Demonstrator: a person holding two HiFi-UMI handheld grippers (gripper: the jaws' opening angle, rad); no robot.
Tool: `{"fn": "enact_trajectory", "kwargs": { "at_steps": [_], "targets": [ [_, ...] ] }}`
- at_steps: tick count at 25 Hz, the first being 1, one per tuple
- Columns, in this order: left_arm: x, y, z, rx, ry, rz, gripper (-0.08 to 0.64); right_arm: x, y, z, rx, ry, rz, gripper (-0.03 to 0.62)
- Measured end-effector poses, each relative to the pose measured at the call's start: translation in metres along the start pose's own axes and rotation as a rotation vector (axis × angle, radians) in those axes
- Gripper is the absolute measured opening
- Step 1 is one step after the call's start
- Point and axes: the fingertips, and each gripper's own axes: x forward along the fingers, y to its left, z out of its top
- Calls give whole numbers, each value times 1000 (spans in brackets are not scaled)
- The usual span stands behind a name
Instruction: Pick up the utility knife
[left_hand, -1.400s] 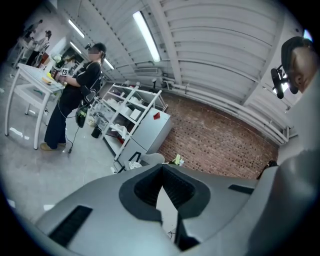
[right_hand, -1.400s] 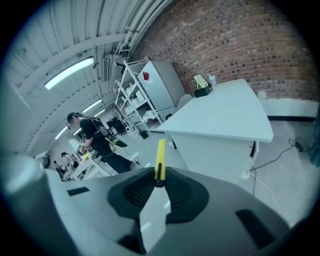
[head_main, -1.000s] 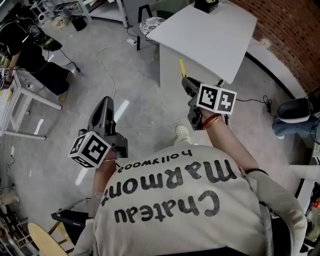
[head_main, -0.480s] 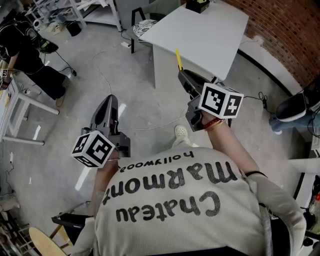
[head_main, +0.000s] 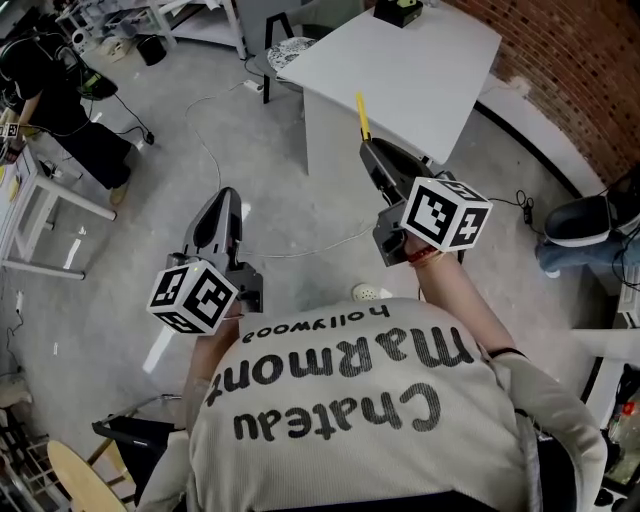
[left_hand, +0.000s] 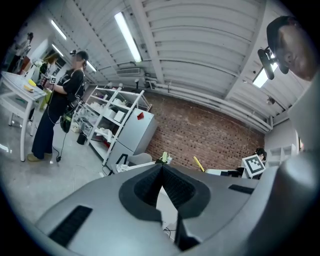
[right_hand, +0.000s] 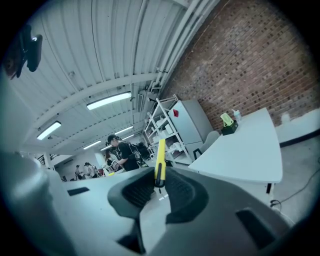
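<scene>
A slim yellow utility knife (head_main: 362, 116) (right_hand: 160, 158) sticks up out of my right gripper (head_main: 368, 148) (right_hand: 159, 186), which is shut on its lower end. The knife is lifted off the white table (head_main: 420, 60) and hangs in front of its near edge. In the left gripper view the knife (left_hand: 199, 163) shows small at the right. My left gripper (head_main: 226, 200) (left_hand: 162, 167) is shut with nothing between its jaws, held over the floor at the left, pointing away from me.
A white table (right_hand: 240, 150) with a black and yellow-green box (head_main: 398, 12) (right_hand: 228, 124) at its far end stands ahead. A brick wall runs at the right. A cable (head_main: 215, 160) trails over the concrete floor. Shelving, a chair (head_main: 295, 50) and people stand further left.
My right gripper has lifted the knife higher and tilted it. My left gripper has drifted a little forward and to the right.
</scene>
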Motion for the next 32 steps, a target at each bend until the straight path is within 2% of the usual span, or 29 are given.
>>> {"fn": "enact_trajectory", "kwargs": {
  "at_steps": [6,12,32],
  "targets": [
    [20,-14,-12,51,32,53,0,-4,-26,2,-68,39,-37,70],
    [36,-35,-20,28,23,64,0,-12,-55,11,-125,62,-63,70],
    [61,-48,-14,37,-7,88,0,-1,-89,27,-129,66,-58,70]
  ]
}}
